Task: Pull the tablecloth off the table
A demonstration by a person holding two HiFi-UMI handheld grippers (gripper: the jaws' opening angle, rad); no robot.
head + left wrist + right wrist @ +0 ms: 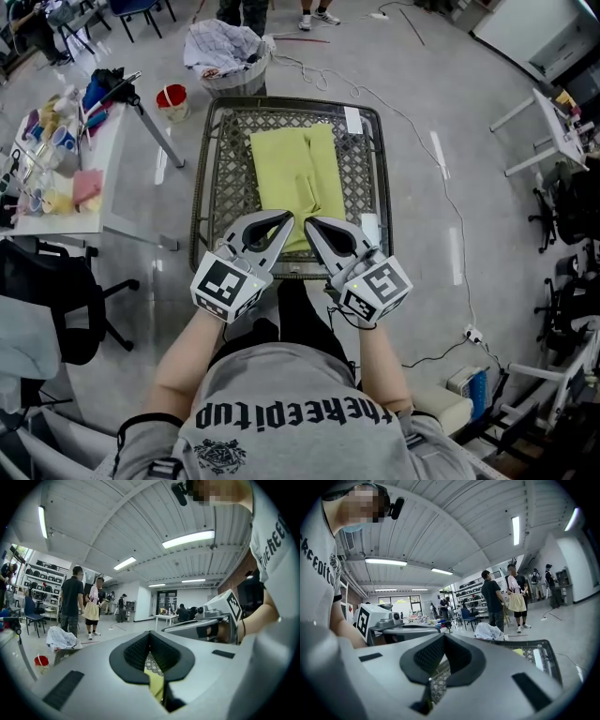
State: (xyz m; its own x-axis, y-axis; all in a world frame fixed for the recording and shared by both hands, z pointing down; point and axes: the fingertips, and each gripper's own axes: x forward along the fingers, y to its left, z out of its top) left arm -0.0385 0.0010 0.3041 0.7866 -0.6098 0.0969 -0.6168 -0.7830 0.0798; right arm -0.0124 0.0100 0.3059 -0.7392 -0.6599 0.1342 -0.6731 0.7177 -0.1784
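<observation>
The person's grey shirt [281, 403] carries black print that reads "thekeepitup", upside down in the head view. Each gripper bears a cube with black-and-white square markers. The left gripper [285, 217] and right gripper [310, 223] are both clenched with nothing between their jaws, side by side over the near end of the yellow-green tablecloth [295, 173]. It lies lengthwise along the middle of the metal lattice table [217, 187]. The floor [422, 141] is glossy grey. A basket of white laundry [225, 52] and 1 red bucket [172, 98] stand beyond the table, and a white side table [112, 202] stands to the left.
</observation>
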